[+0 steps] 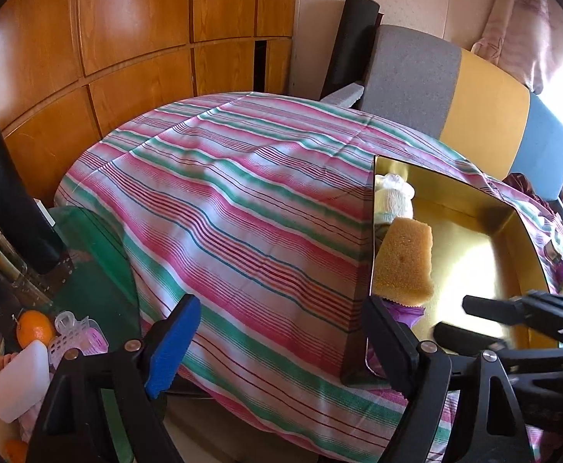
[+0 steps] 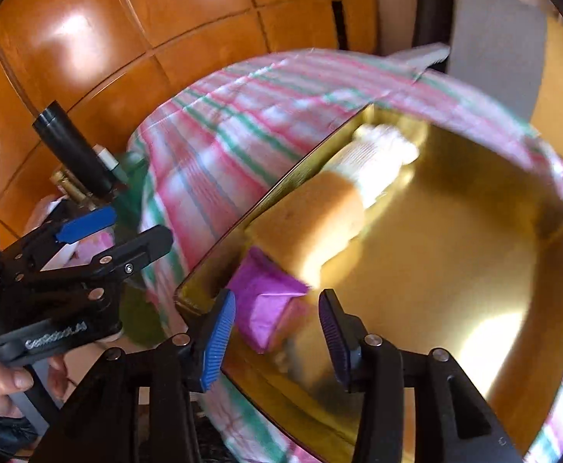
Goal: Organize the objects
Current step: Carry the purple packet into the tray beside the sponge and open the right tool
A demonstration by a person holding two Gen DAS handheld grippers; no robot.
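A shiny gold box (image 1: 513, 231) lies on the striped cloth (image 1: 243, 200). Along its left wall lie a rolled white sock (image 1: 395, 196), a yellow sponge (image 1: 405, 266) and a purple packet (image 2: 266, 301). In the right wrist view my right gripper (image 2: 277, 341) hangs over the box's near corner. The packet lies between its blue pads (image 2: 218, 343), and they stand a little apart from it. My left gripper (image 1: 281, 347) is open over the cloth, left of the box, with nothing in it. It also shows at the left of the right wrist view (image 2: 139, 227).
Left of the cloth a green glass table (image 1: 96, 270) carries an orange (image 1: 34, 328), a bottle (image 1: 0, 258), a white block (image 1: 23, 382) and a pink basket (image 1: 81, 339). A wooden wardrobe (image 1: 127, 38) stands behind. A grey, yellow and blue backrest (image 1: 474, 104) rises beyond the box.
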